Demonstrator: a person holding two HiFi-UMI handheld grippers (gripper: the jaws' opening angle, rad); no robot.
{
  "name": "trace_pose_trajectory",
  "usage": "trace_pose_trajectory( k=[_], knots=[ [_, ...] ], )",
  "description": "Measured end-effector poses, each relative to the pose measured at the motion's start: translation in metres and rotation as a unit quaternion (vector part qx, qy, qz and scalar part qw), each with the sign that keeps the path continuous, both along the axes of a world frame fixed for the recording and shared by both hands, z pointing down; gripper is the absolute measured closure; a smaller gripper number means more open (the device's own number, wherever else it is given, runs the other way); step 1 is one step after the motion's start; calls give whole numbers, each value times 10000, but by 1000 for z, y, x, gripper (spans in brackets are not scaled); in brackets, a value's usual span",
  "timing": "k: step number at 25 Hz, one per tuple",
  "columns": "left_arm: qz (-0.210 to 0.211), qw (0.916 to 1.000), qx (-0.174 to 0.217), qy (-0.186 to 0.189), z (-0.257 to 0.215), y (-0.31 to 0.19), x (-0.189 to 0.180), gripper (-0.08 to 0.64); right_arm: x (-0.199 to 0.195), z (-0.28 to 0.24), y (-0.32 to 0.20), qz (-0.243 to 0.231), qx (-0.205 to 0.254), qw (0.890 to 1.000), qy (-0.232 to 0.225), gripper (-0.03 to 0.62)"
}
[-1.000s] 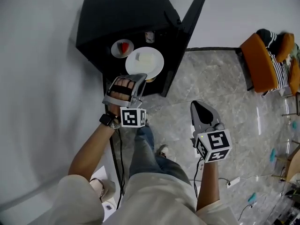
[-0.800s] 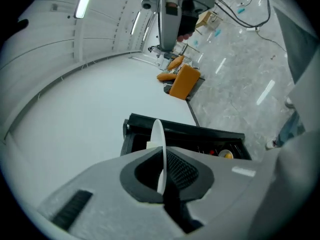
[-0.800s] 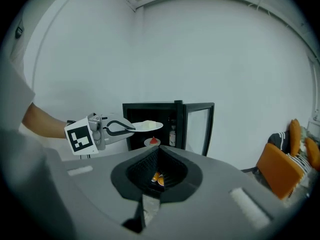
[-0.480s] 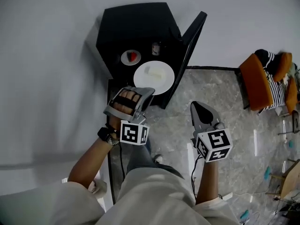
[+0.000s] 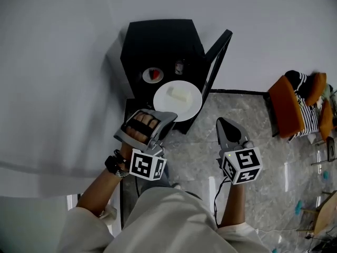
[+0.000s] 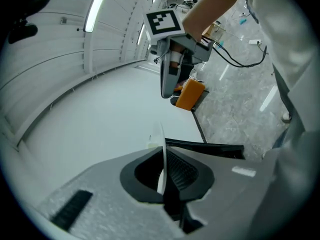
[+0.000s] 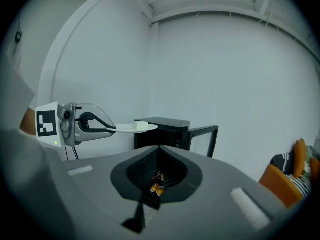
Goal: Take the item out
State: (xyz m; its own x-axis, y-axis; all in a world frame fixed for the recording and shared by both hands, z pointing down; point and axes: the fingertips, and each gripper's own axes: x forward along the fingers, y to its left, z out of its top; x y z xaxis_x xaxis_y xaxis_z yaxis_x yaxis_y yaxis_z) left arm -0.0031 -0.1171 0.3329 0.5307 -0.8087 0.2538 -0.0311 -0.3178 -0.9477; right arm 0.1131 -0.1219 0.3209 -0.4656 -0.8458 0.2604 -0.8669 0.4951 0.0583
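Observation:
A black cabinet (image 5: 160, 44) stands against the white wall with its door (image 5: 216, 57) swung open. My left gripper (image 5: 167, 116) is shut on the near rim of a white plate (image 5: 181, 107) that carries a pale block (image 5: 178, 93); the plate hangs level in front of the cabinet. In the left gripper view the plate (image 6: 162, 154) shows edge-on between the jaws of the left gripper (image 6: 164, 146). My right gripper (image 5: 221, 121) hangs shut and empty over the floor to the right. The right gripper view shows the plate (image 7: 135, 128) held before the cabinet (image 7: 167, 129).
A small dish with a red piece (image 5: 152, 75) and a can (image 5: 179, 66) stay at the cabinet. An orange chair (image 5: 287, 101) with striped cloth stands at the right. A cable (image 5: 217, 191) trails over the marble floor. The white wall runs along the left.
My left gripper has drawn back and upward with the plate, which now sits outside the cabinet front. The right gripper has risen too, and the cabinet looks smaller and farther away.

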Motion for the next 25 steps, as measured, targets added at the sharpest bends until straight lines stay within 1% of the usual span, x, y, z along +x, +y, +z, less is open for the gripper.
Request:
trace_pose_trajectory(
  k=[4, 8, 13, 19, 25],
  knots=[
    [147, 9999, 15, -42, -8, 23, -10, 549, -2, -3, 11, -50, 8, 10000, -46, 584],
    [192, 9998, 11, -72, -14, 39, -23, 549, -8, -7, 20, -113, 56, 9999, -69, 584],
    [324, 9994, 1, -85, -18, 62, -31, 549, -20, -9, 32, -178, 73, 9998, -102, 584],
    [511, 9986, -5, -118, -15, 74, -34, 549, -35, -7, 41, -192, 132, 9997, 36, 586],
    [627, 9979, 2, -152, -12, 82, -38, 549, -43, -3, 46, -160, 90, 9998, 10, 586]
  ],
)
